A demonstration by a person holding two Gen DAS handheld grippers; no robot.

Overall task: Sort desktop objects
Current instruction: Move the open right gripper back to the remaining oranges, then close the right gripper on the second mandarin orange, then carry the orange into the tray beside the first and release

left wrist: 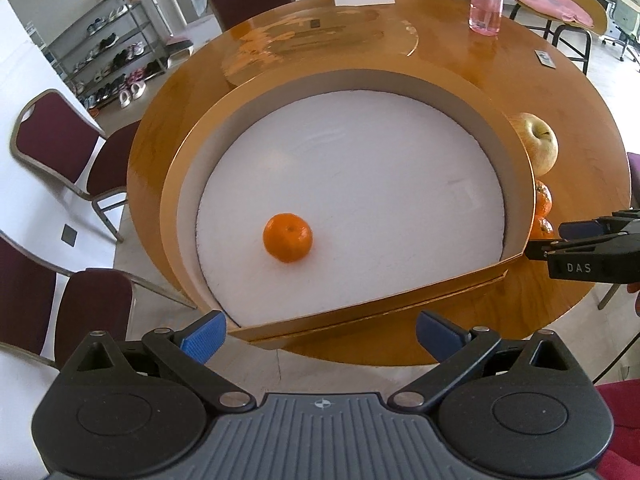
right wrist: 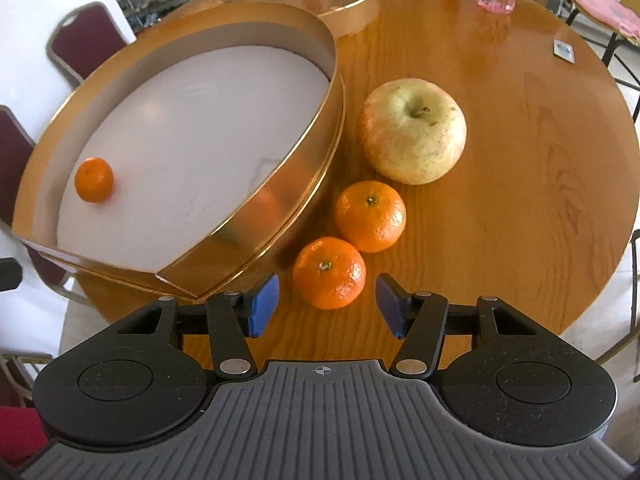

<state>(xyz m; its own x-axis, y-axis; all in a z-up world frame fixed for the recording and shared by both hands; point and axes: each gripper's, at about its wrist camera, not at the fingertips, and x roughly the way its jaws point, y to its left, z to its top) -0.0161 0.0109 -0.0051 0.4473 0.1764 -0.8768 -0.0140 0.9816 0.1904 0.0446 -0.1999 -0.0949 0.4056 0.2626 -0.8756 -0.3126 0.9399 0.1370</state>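
Right tongs (right wrist: pixel 326 306) set around the nearest tangerine (right wrist: pixel 329 273) on the counter (right wrist: pixel 500 160)

Pads stand apart either side of the fruit, seemingly not pressing; they should be centred before being closed gently. Left tongs (left wrist: pixel 318 336) are held wide and empty before the box (left wrist: pixel 400 304).

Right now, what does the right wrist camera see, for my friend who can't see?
The right gripper, open, hovers by a small orange tangerine on a round wooden table.
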